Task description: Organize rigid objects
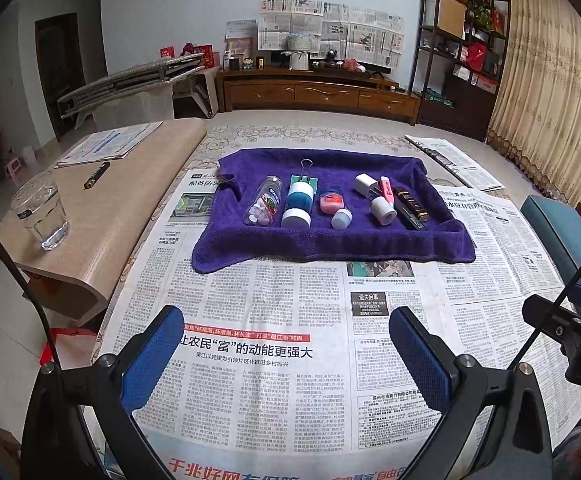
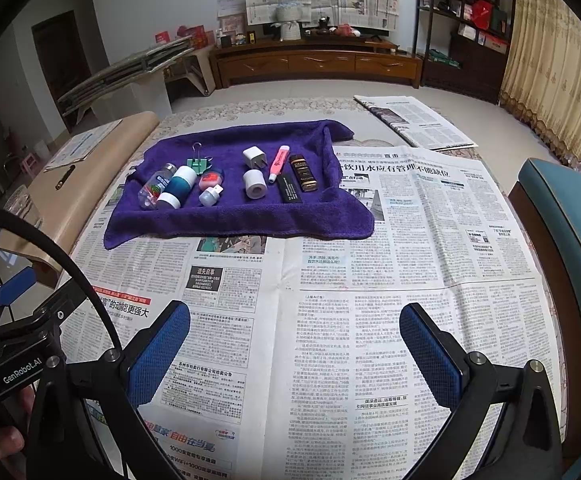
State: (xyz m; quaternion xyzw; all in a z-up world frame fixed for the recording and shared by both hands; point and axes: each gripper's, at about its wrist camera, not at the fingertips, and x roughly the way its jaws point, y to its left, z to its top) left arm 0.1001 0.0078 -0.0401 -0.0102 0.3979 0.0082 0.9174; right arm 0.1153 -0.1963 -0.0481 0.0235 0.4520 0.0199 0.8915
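Observation:
A purple towel (image 1: 330, 242) (image 2: 250, 224) lies on the newspaper-covered table. On it lie a clear pill bottle (image 1: 263, 204) (image 2: 155, 192), a teal and white bottle (image 1: 298, 202) (image 2: 177, 188), a green binder clip (image 1: 305, 176), a pink round case (image 1: 329, 202), a small pale blue cap (image 1: 341, 218), a white charger plug (image 1: 365, 184) (image 2: 254, 158), a white tape roll (image 1: 383, 210) (image 2: 255, 185), a pink highlighter (image 1: 386, 188) (image 2: 279, 162) and two dark boxes (image 1: 410, 204) (image 2: 304, 174). My left gripper (image 1: 286, 356) and right gripper (image 2: 295, 354) are open and empty, well short of the towel.
A glass of water (image 1: 42, 212), a black pen (image 1: 97, 175) and papers (image 1: 110, 146) sit on a wooden side table at the left. A teal chair (image 2: 566, 240) stands at the right. A folded newspaper (image 2: 410, 120) lies at the far right.

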